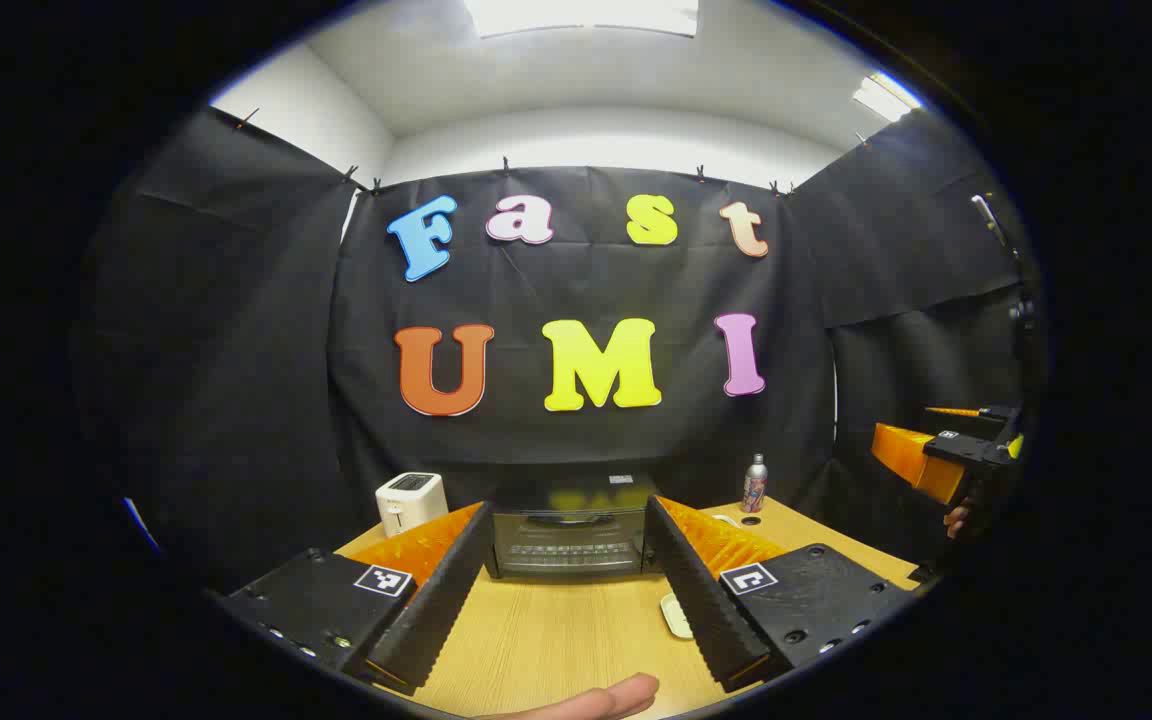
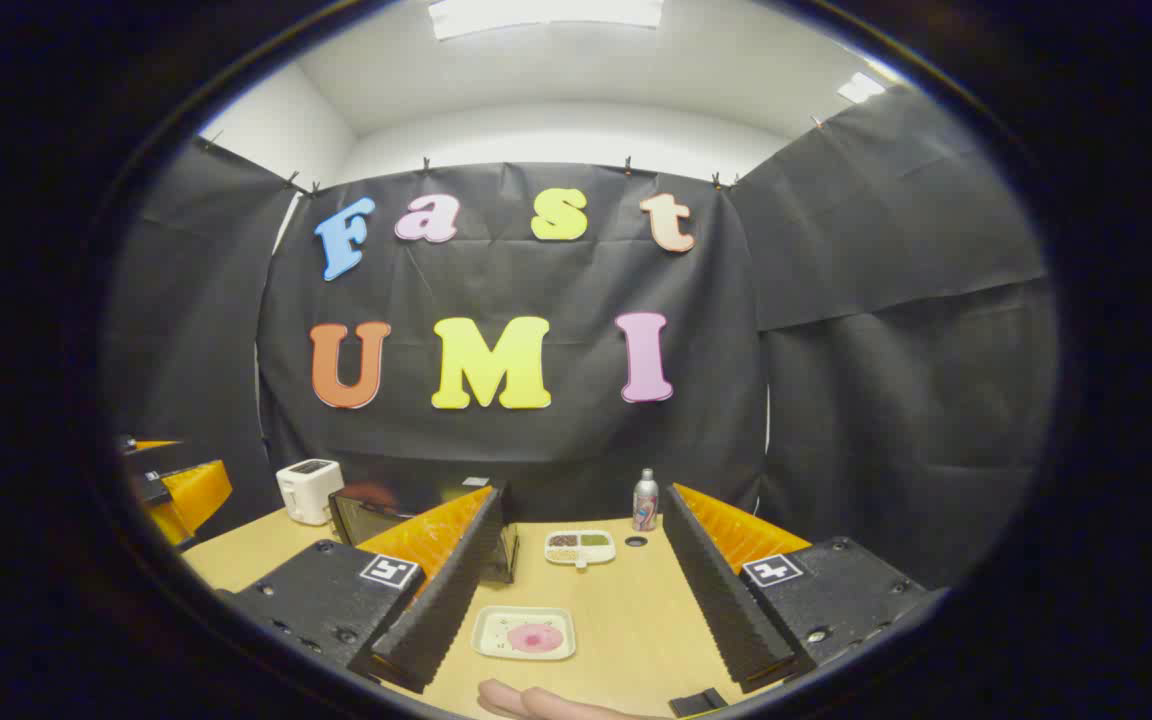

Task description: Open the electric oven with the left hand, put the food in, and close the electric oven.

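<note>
Left gripper (image 1: 568, 585) is hovering released, jaws spread wide and framing the electric oven (image 1: 568, 541), likely lining up for the door. The oven, a dark boxy unit with a glass front, is sitting shut at the back of the wooden tabletop (image 1: 546, 640). Right gripper (image 2: 576, 585) is waiting released above the food (image 2: 535, 637), a pink round piece lying on a pale rectangular tray (image 2: 496, 632), near the tabletop's front edge. Ribbed black pads are lining the orange fingers.
</note>
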{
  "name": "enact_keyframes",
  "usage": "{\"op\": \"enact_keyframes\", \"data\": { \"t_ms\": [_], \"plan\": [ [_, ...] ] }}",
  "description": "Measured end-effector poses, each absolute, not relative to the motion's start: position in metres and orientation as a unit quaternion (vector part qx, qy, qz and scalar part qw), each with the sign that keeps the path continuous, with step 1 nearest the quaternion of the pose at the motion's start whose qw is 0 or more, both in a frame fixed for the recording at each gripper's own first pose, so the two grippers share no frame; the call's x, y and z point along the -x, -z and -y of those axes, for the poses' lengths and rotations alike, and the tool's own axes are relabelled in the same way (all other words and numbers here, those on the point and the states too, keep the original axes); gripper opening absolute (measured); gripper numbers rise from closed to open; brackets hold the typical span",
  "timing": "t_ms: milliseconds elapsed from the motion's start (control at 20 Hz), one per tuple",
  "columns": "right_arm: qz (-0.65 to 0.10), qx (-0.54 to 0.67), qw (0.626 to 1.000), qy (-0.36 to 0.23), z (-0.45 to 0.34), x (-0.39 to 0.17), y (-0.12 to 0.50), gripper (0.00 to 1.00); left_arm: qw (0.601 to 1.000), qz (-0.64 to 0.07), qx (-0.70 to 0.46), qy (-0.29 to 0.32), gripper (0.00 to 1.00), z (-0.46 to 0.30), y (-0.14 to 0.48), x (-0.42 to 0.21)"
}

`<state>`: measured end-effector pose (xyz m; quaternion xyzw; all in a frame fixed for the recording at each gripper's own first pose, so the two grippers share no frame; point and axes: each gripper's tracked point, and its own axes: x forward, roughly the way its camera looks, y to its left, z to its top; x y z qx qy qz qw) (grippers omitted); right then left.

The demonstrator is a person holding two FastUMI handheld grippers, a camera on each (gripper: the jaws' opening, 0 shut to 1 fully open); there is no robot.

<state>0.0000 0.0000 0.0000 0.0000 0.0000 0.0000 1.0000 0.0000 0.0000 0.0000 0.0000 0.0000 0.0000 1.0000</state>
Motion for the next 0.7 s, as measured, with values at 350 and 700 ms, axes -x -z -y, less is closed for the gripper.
{"op": "enact_keyframes", "data": {
  "t_ms": [350,700],
  "plan": [
    [0.003,0.011,1.000,-0.002,0.006,0.001,-0.003,1.00,1.000,0.011,0.002,-0.011,0.96,-0.004,-0.014,0.002],
    [0.005,0.003,1.000,-0.006,0.005,0.000,0.001,1.00,1.000,0.000,0.016,-0.007,0.96,-0.010,-0.005,-0.009]
  ]
}}
